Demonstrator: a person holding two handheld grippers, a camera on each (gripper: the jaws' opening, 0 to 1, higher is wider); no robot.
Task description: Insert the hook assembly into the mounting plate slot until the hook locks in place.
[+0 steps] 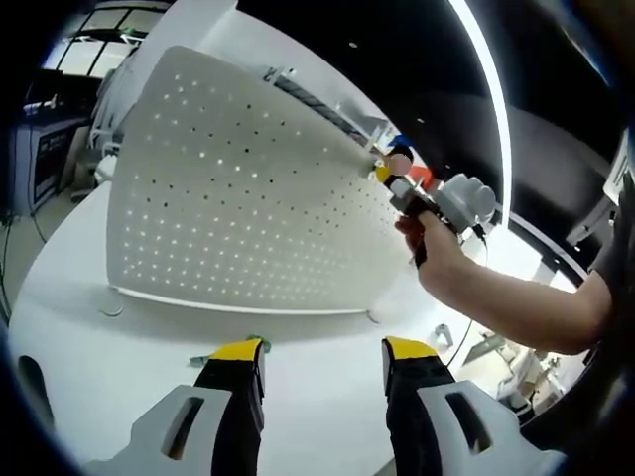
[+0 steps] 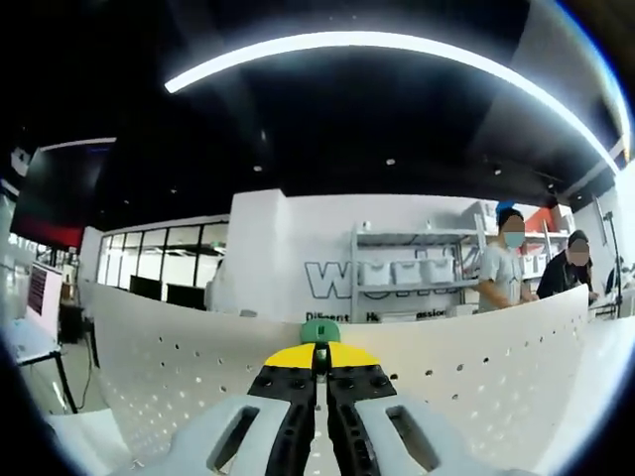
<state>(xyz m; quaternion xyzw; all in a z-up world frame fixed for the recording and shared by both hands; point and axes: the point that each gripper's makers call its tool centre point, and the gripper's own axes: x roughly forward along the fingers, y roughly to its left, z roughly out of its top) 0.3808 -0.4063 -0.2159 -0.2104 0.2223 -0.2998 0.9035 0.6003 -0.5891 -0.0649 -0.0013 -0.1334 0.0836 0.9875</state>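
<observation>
Right tongs (image 2: 319, 375) pinch the green hook (image 2: 320, 331) at the pegboard's (image 1: 238, 198) top edge; left tongs (image 1: 324, 359) hang wide over the white desk (image 1: 99, 367), pegboard standing upright there.

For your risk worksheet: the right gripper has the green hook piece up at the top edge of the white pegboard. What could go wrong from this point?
1. The right gripper pinches the green hook by only a small part, so it could twist or slip when pushed.
2. The pegboard stands upright on the white table, and the left gripper hangs open, off the board; a firm push might tip or slide it.
3. From the right gripper view the hook covers the target hole, so misalignment seems likely.
</observation>
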